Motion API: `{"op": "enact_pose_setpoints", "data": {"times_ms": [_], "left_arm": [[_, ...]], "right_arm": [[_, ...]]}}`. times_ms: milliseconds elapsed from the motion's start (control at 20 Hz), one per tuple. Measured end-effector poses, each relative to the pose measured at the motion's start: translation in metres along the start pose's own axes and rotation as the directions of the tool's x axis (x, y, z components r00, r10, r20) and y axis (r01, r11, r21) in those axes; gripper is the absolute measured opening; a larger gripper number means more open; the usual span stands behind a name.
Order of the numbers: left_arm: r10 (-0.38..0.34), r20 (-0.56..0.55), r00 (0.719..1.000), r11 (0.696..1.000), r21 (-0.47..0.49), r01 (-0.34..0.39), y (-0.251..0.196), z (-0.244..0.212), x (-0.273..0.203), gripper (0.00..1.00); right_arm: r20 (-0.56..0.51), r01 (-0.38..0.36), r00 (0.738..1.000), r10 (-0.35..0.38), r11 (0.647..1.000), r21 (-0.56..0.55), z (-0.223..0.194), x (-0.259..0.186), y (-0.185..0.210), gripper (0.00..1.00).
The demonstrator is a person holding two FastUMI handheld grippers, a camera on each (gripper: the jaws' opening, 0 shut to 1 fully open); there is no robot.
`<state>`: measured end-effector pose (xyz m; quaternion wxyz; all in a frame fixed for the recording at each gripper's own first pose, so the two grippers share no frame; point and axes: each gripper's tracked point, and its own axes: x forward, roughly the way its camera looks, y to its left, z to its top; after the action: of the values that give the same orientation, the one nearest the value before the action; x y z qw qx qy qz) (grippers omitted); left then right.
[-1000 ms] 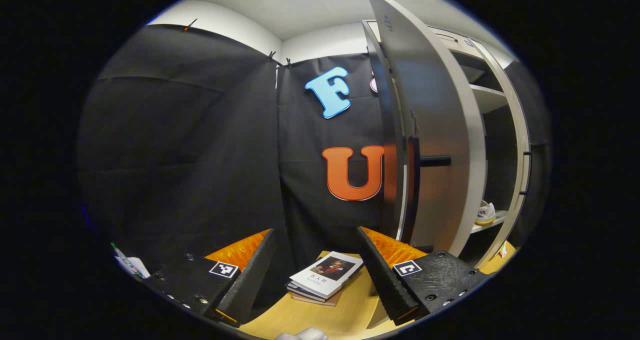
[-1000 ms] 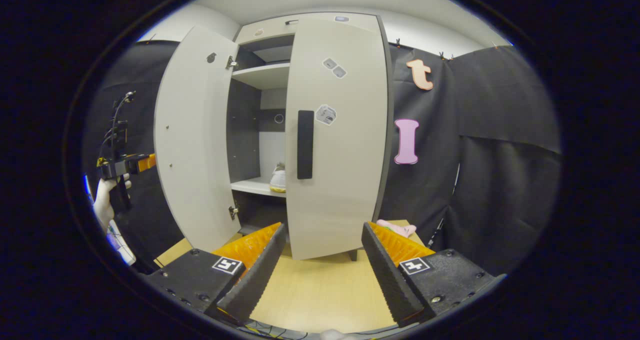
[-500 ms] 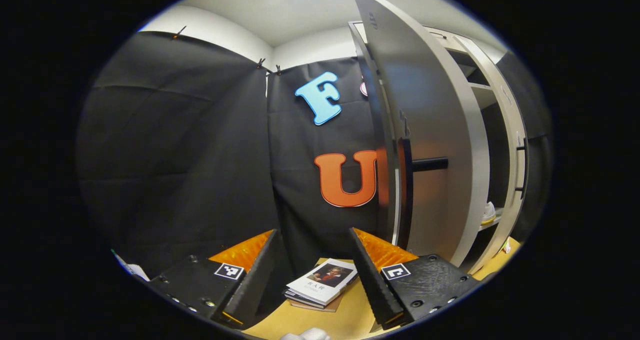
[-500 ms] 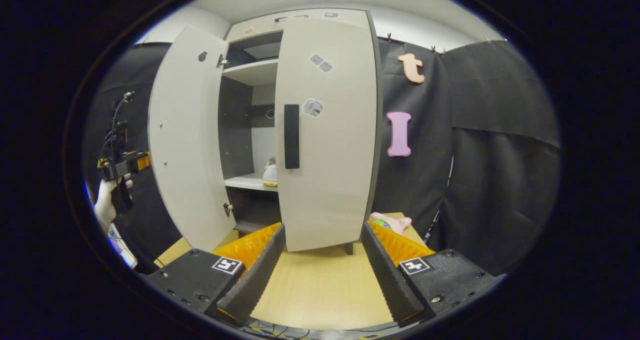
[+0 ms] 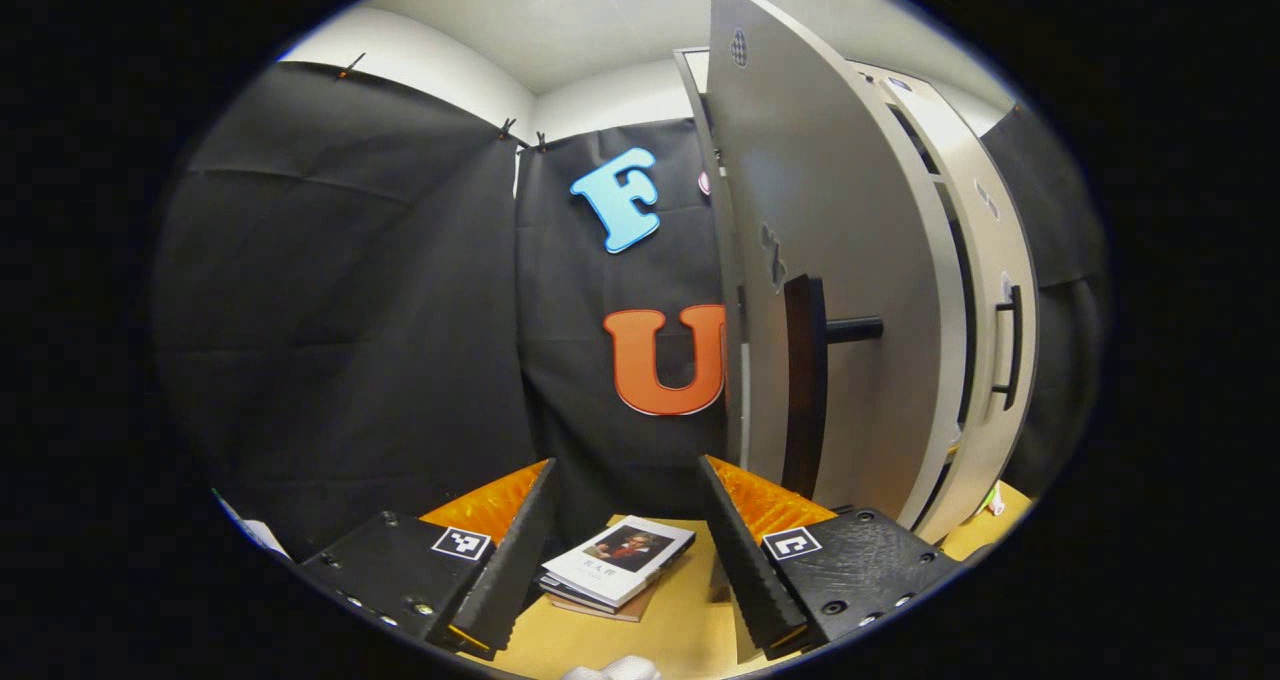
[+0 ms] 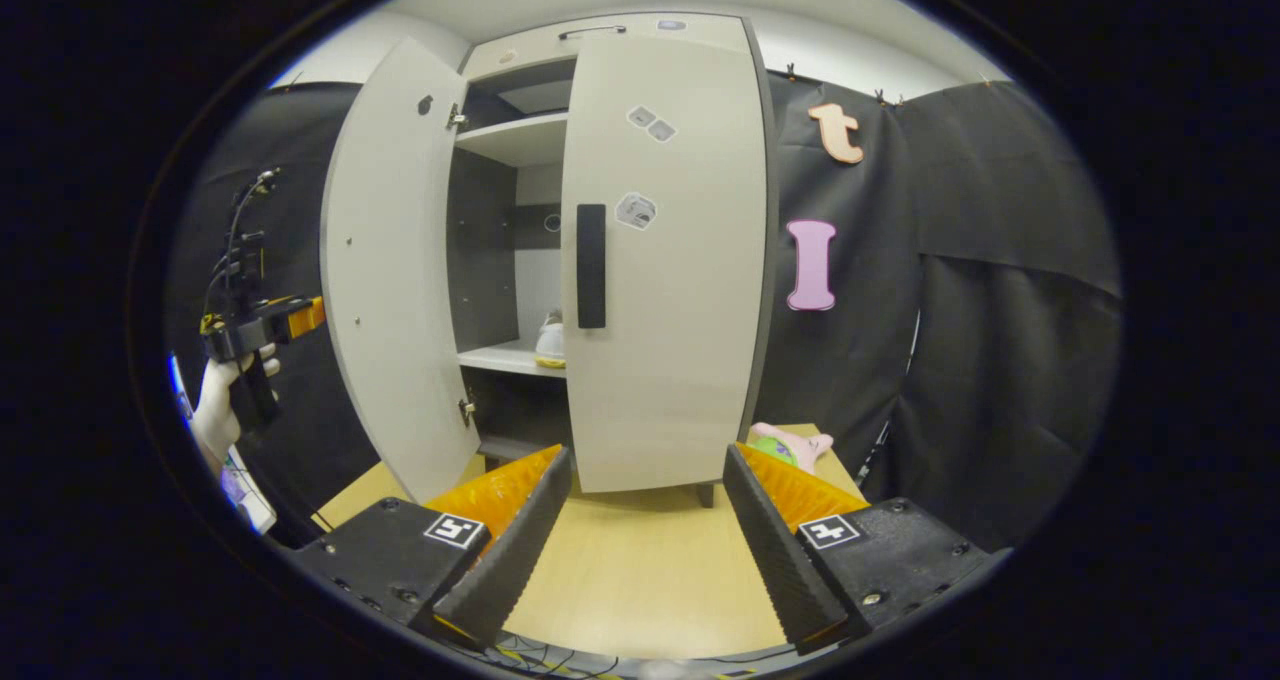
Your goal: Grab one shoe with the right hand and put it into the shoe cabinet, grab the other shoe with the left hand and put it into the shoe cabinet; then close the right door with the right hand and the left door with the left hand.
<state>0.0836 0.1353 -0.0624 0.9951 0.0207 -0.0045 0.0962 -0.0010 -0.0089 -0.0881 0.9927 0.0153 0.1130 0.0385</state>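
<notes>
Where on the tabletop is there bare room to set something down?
Bare tabletop lies before the closed right door, ahead of the right gripper. It is crowded near the books and the plush toy.

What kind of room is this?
Probably a recording booth made to look like a home: black cloth walls, a shoe cabinet with a shoe inside, and books on a wooden table.

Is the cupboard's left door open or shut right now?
Open. The left door swings well out from the shoe cabinet, leaving its shelves and one shoe visible inside.
</notes>
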Motion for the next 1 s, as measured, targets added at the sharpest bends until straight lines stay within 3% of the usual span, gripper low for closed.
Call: {"op": "enact_pose_setpoints", "data": {"times_ms": [300,350,400,500,650,1000], "left_arm": [[-0.076,-0.005,0.997,0.997,-0.032,0.076,-0.05,-0.001,0.0,0.83],[-0.087,-0.01,0.996,0.995,-0.04,0.086,-0.06,-0.001,0.001,0.73],[-0.101,-0.013,0.995,0.994,-0.046,0.1,-0.071,-0.002,0.002,0.83],[-0.125,-0.023,0.992,0.991,-0.043,0.124,-0.092,-0.002,0.004,0.84],[-0.154,-0.027,0.988,0.987,-0.049,0.153,-0.113,-0.002,0.006,0.97],[-0.119,-0.048,0.992,0.993,-0.018,0.119,-0.104,-0.006,-0.012,0.96]], "right_arm": [[-0.001,-0.003,1.0,0.003,1.0,0.002,0.001,0.001,-0.013,0.99],[-0.001,-0.004,1.0,0.004,1.0,0.004,0.001,0.0,-0.015,0.99],[0.001,-0.004,1.0,0.004,1.0,0.006,0.002,0.001,-0.017,1.0],[0.004,-0.003,1.0,0.003,1.0,0.007,0.003,0.001,-0.023,0.99],[0.009,0.006,1.0,-0.006,1.0,0.009,0.005,-0.002,-0.033,0.99],[0.03,0.043,0.999,-0.044,0.999,0.017,0.014,-0.002,-0.055,0.99]]}}
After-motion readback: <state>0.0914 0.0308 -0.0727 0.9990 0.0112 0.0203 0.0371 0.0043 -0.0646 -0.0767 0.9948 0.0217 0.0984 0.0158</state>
